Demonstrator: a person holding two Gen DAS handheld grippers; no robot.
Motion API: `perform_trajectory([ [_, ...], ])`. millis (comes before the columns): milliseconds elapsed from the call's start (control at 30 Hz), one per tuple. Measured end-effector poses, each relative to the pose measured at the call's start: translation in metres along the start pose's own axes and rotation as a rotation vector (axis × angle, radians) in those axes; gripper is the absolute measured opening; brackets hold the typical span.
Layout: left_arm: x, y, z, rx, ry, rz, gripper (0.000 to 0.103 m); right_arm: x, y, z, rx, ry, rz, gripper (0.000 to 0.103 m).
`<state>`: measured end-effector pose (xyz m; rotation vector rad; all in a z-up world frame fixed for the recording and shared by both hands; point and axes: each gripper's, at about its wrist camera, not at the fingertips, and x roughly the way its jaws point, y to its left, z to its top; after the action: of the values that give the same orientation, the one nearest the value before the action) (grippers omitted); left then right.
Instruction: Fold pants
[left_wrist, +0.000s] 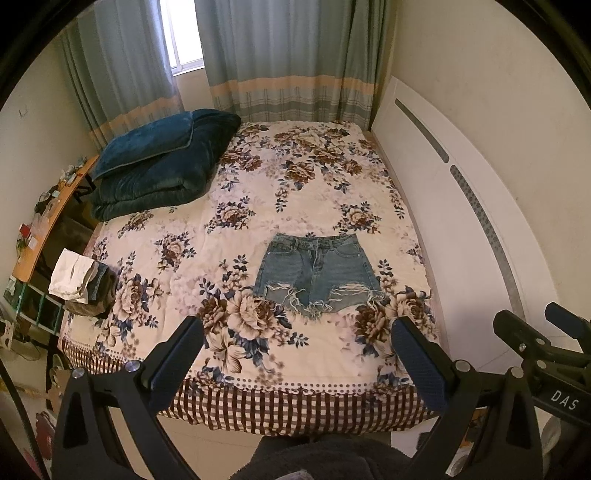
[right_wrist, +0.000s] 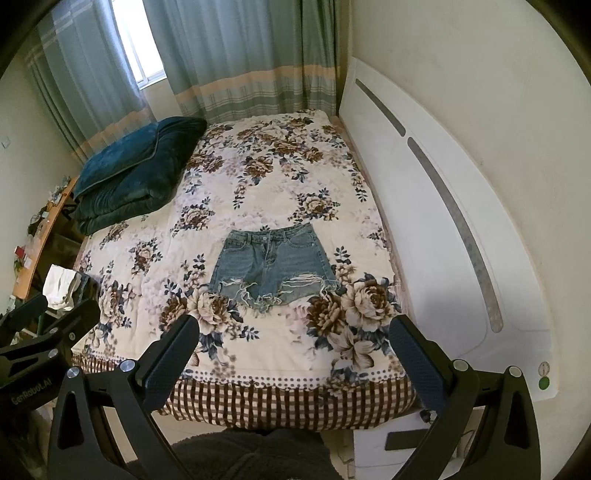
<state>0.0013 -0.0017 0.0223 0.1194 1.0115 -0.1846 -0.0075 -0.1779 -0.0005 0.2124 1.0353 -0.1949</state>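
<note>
A pair of frayed blue denim shorts (left_wrist: 317, 269) lies flat on the floral bedspread (left_wrist: 207, 236), waistband away from me, hems toward me. It also shows in the right wrist view (right_wrist: 271, 264). My left gripper (left_wrist: 297, 332) is open and empty, held above the near edge of the bed, short of the shorts. My right gripper (right_wrist: 293, 330) is open and empty, also near the bed's front edge. The right gripper shows at the right of the left wrist view (left_wrist: 554, 332), and the left gripper at the left of the right wrist view (right_wrist: 55, 314).
A folded dark teal blanket (left_wrist: 162, 162) lies at the far left of the bed. A small stack of folded clothes (left_wrist: 83, 284) sits at the left edge. A white headboard (left_wrist: 461, 221) runs along the right. A cluttered desk (left_wrist: 48, 221) stands at the left.
</note>
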Motion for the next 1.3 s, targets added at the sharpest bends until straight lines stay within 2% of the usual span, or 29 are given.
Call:
perform_trajectory([
  [1033, 0.002, -0.001, -0.012, -0.013, 0.001, -0.007, 0.103, -0.008, 0.004, 0.004, 0.005, -0.005, 0.005, 0.103],
  [1100, 0.011, -0.002, -0.01, -0.025, -0.001, -0.002, 0.103, -0.005, 0.003, 0.01, 0.026, -0.003, 0.011, 0.103],
  [1200, 0.035, -0.001, -0.006, -0.026, -0.002, 0.03, 0.103, 0.014, 0.001, 0.019, 0.082, 0.0, 0.065, 0.103],
  [1300, 0.07, 0.0, -0.002, -0.008, 0.021, 0.064, 0.103, 0.057, -0.004, 0.022, 0.134, 0.042, 0.086, 0.103],
])
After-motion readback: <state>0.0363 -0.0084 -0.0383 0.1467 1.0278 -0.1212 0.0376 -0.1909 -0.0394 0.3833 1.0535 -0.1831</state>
